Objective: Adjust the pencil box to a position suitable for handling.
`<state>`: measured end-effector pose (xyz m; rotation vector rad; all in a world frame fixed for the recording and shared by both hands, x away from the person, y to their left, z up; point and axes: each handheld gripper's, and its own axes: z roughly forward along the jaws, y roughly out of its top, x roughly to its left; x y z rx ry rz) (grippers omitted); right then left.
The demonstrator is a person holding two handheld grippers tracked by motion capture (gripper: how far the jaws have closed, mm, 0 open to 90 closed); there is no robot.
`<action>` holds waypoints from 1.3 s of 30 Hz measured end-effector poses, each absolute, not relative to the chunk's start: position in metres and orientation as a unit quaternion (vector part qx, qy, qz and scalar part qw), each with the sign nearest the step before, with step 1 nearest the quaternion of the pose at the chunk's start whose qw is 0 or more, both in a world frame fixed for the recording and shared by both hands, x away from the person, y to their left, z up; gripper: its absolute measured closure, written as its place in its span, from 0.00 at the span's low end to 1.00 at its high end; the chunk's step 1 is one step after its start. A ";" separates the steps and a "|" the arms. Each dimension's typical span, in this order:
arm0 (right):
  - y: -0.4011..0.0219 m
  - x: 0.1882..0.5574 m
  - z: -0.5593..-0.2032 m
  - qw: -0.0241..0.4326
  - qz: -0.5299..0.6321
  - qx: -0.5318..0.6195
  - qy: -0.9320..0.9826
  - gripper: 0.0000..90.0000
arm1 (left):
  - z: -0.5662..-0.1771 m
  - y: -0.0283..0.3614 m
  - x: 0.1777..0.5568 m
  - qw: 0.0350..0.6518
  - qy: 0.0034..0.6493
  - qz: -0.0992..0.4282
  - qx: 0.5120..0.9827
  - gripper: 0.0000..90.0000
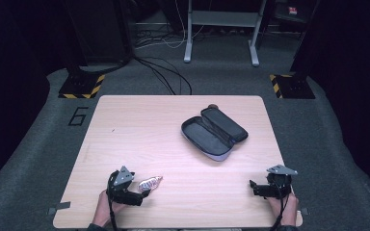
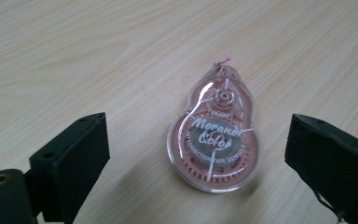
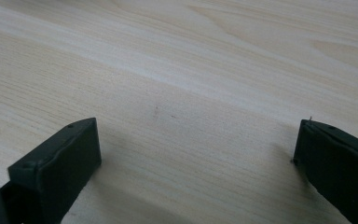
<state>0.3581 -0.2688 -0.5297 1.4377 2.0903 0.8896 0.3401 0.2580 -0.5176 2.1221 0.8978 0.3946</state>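
Observation:
A pink, clear-shelled correction tape dispenser (image 2: 216,140) lies flat on the wooden table (image 1: 139,130), near the front left (image 1: 150,183). My left gripper (image 2: 198,154) is open, its two black jaws standing well apart on either side of the dispenser without touching it. In the high view the left gripper (image 1: 142,192) sits just left of the dispenser. My right gripper (image 3: 196,158) is open over bare wood with nothing between its jaws; it rests near the table's front right corner (image 1: 256,187). An open dark pencil case (image 1: 213,132) lies at the middle right of the table.
A small brown object (image 1: 213,106) peeks out behind the pencil case at the far edge. Beyond the table are floor cables (image 1: 166,72), a metal stand (image 1: 221,29) and yellow-black striped bases (image 1: 82,86).

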 end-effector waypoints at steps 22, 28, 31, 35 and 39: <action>-0.268 0.357 -0.529 0.225 0.320 0.522 0.758 0.01 | -0.527 0.246 0.342 0.387 0.324 0.144 0.851 0.39; -0.269 0.358 -0.530 0.225 0.324 0.521 0.757 0.01 | -0.528 0.246 0.340 0.391 0.318 0.148 0.851 0.44; -0.269 0.358 -0.530 0.225 0.324 0.520 0.758 0.00 | -0.528 0.245 0.339 0.391 0.314 0.156 0.851 0.44; -0.269 0.358 -0.530 0.224 0.323 0.521 0.758 0.00 | -0.526 0.245 0.339 0.407 0.322 0.168 0.838 0.44; -0.269 0.358 -0.530 0.224 0.323 0.521 0.758 0.00 | -0.521 0.248 0.339 0.407 0.320 0.174 0.838 0.44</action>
